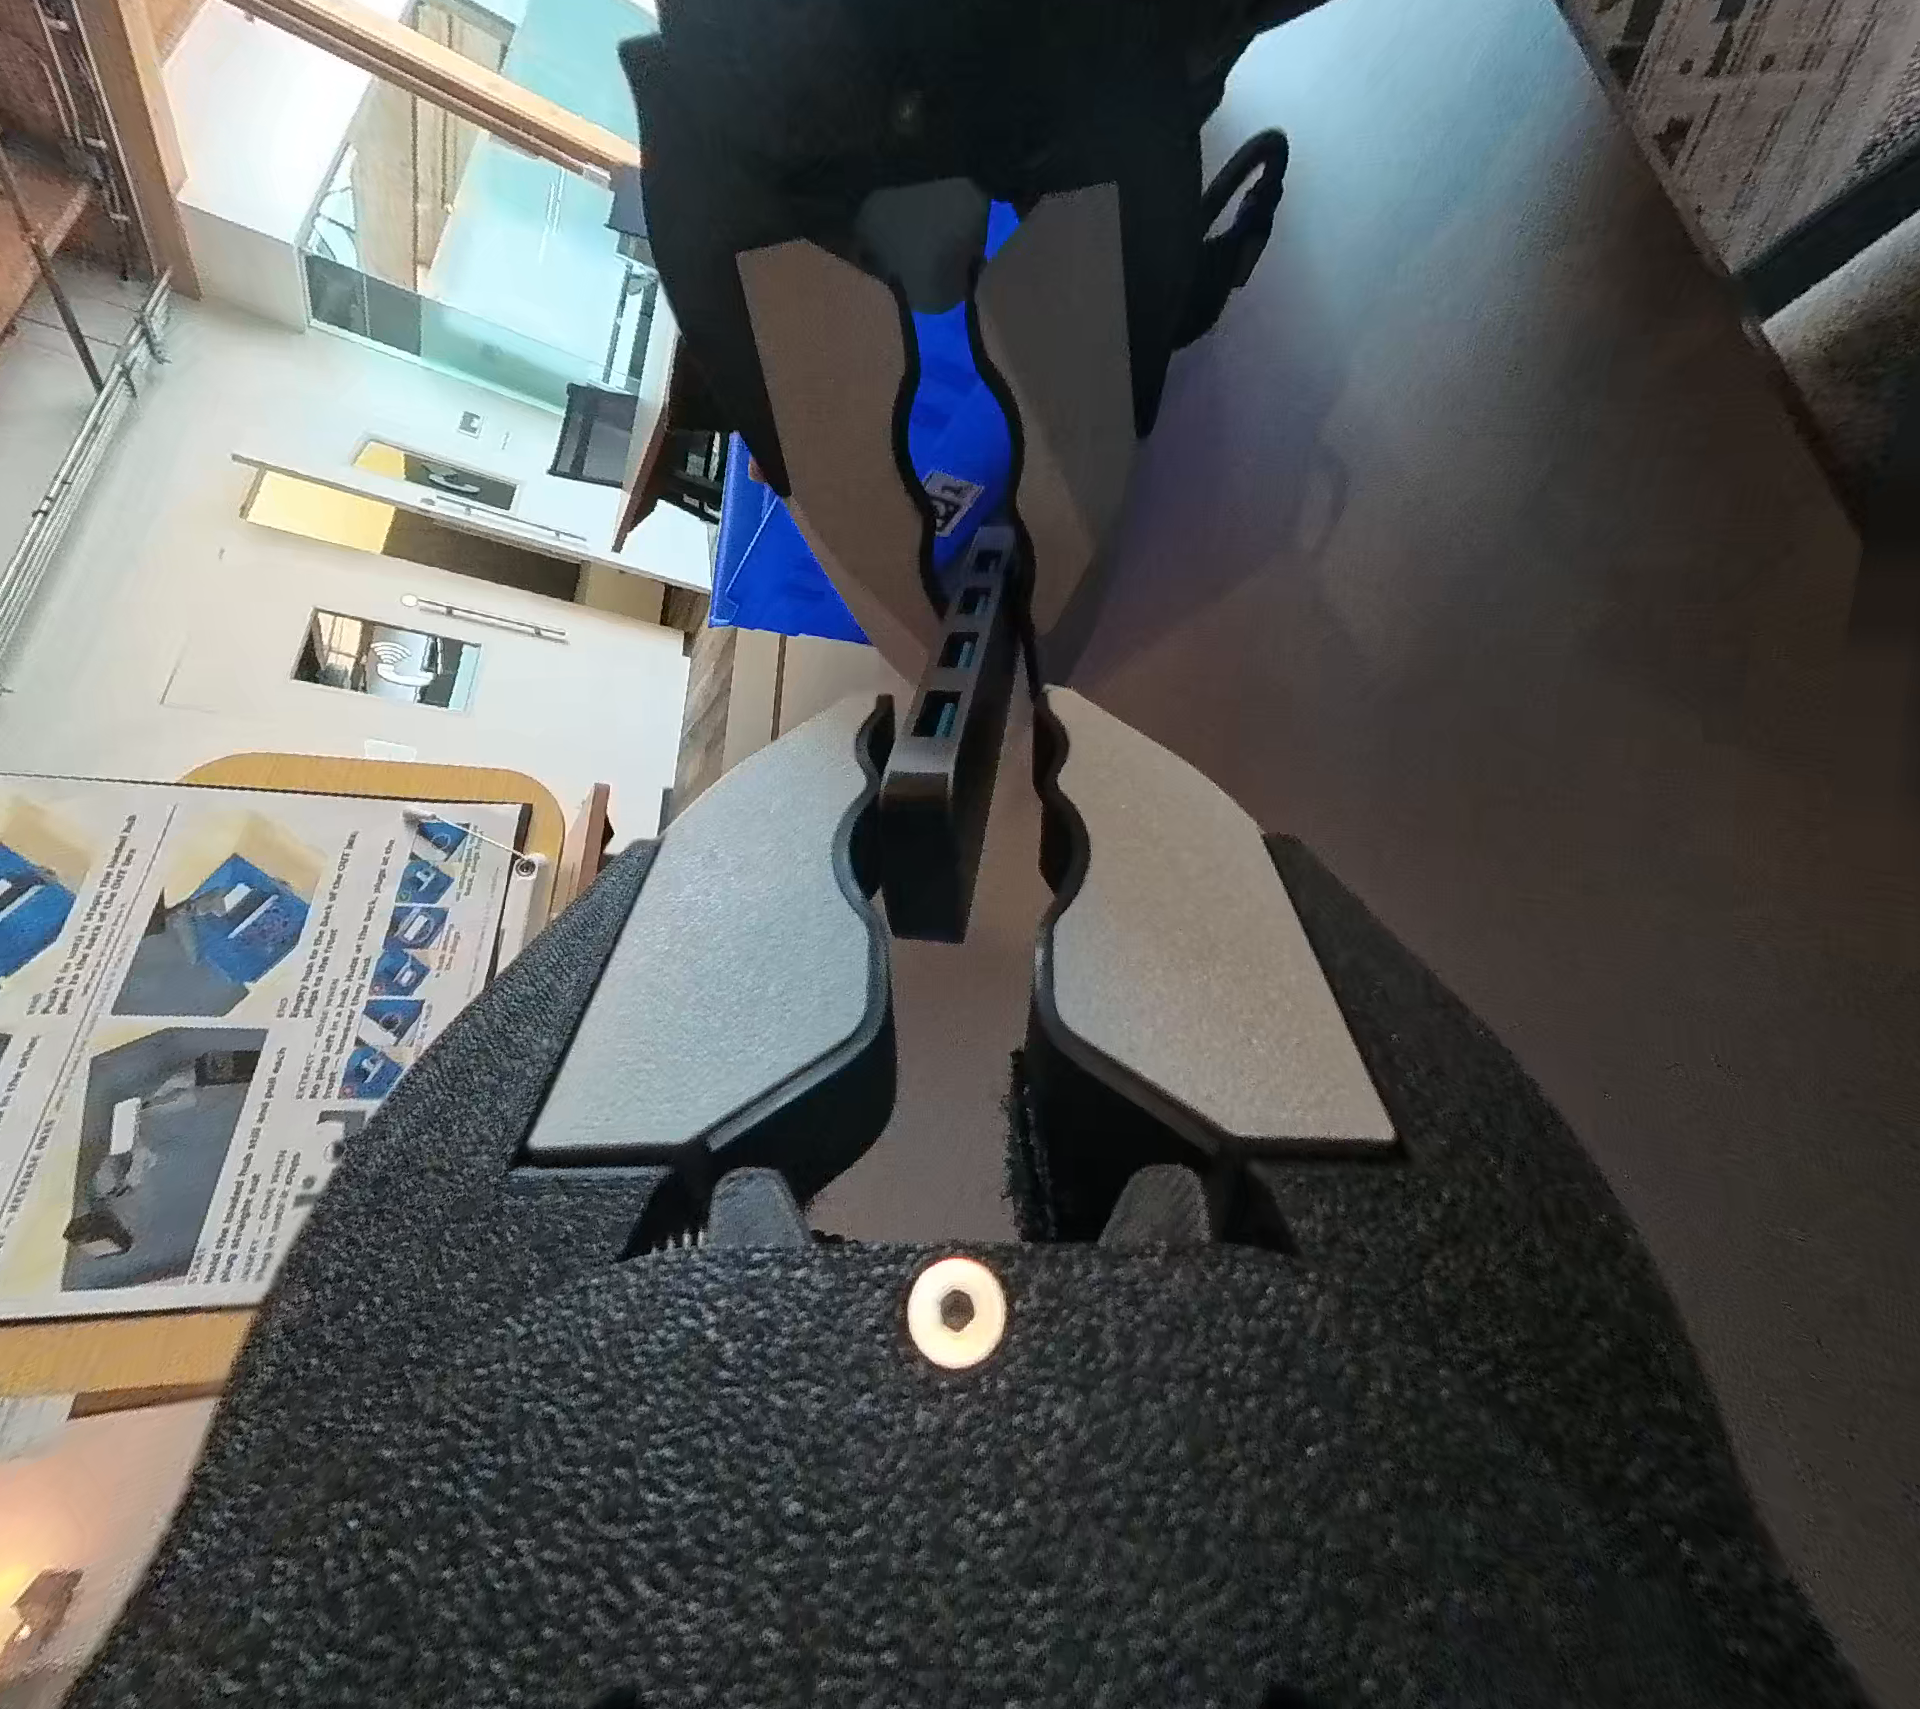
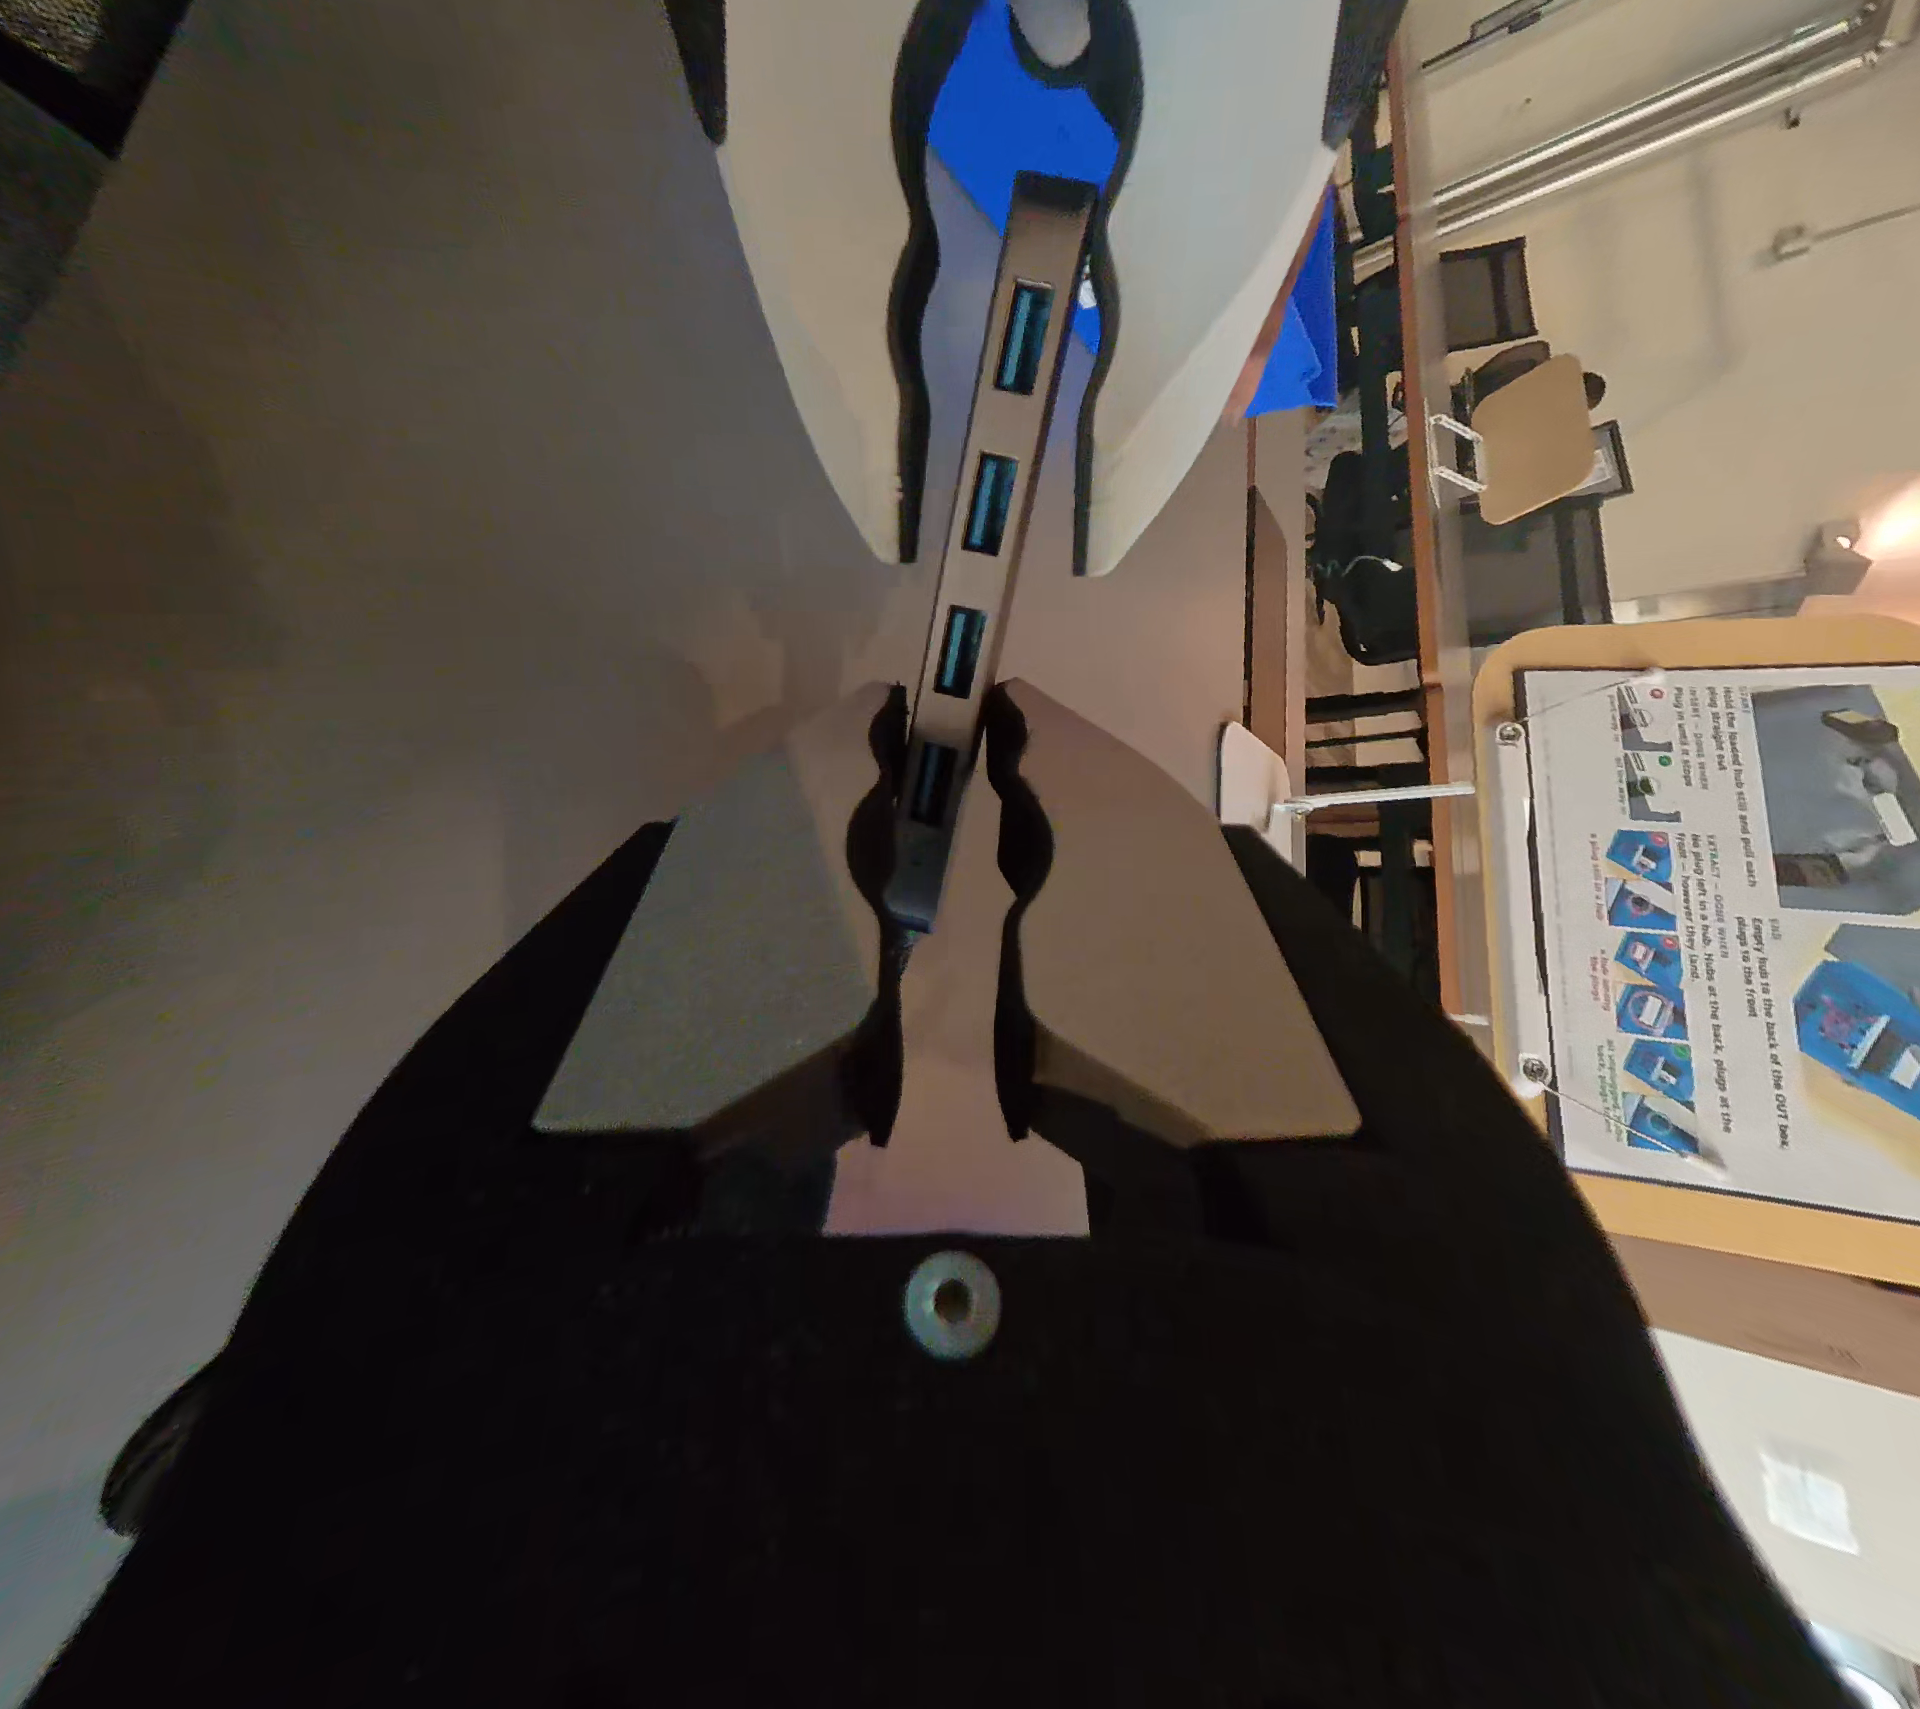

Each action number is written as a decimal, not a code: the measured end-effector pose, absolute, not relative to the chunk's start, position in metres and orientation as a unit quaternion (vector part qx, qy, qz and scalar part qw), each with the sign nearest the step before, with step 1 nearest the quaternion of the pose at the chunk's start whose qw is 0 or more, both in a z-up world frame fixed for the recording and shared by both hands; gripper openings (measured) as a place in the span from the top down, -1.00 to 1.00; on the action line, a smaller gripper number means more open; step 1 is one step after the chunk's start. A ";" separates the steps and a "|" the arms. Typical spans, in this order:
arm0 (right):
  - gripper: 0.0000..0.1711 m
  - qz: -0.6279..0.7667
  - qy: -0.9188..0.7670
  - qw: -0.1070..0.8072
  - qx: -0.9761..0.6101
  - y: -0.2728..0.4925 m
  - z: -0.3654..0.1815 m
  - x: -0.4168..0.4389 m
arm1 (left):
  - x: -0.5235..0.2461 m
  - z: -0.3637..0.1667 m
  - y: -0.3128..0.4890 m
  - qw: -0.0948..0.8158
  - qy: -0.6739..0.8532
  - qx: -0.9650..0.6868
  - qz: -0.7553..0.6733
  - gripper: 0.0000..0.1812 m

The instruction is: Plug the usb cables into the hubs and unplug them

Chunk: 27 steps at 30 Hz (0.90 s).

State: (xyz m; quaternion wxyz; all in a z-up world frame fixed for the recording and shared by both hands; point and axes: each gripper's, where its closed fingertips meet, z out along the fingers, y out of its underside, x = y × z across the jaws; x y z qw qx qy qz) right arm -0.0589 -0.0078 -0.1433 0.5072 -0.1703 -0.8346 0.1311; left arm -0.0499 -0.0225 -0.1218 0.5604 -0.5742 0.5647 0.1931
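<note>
The hub point(image 2: 987, 537) is a slim, dark grey bar with rounded ends and a row of four blue-lined ports along one narrow side; all four ports are empty. It is held in the air between the two grippers, above the plain grey worktop point(image 1: 1455, 724), one end in each.

The right gripper point(image 2: 940, 812) is clenched on the near end of the hub in its own view: both black wavy pads press the hub's flat faces, covering the port nearest that end. In the left view the same gripper point(image 1: 977, 620) appears farther off, its fingers pinched on the far end of the hub point(image 1: 935, 807).

The left gripper point(image 1: 961, 812) brackets the other end. Its left pad point(image 1: 868, 786) touches the hub's port side. On the other side a strip of worktop shows between the hub and the pad, so whether it truly grasps I cannot tell. From the right view, the left gripper point(image 2: 1003, 371) straddles the far half of the hub, with its pads lying close along both faces.

A blue bin point(image 1: 790, 579) sits behind the grippers at the worktop's far edge. An instruction sheet point(image 2: 1704, 932) on a wooden stand is off to the side.
</note>
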 end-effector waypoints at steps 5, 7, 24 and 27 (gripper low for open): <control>0.84 0.139 -0.839 0.502 -0.160 -0.011 -0.143 -0.056 | -0.043 -0.119 -0.025 0.581 0.561 -0.567 0.162 0.82; 0.84 0.134 -0.842 0.499 -0.155 -0.011 -0.144 -0.055 | -0.041 -0.121 -0.025 0.579 0.564 -0.567 0.159 0.83; 0.55 0.292 -0.712 0.610 -0.191 0.003 -0.066 -0.044 | -0.054 -0.080 -0.021 0.672 0.466 -0.558 0.137 0.87; 0.52 0.351 -0.669 0.624 -0.200 0.008 -0.042 -0.032 | -0.073 -0.073 -0.013 0.684 0.420 -0.574 0.161 0.87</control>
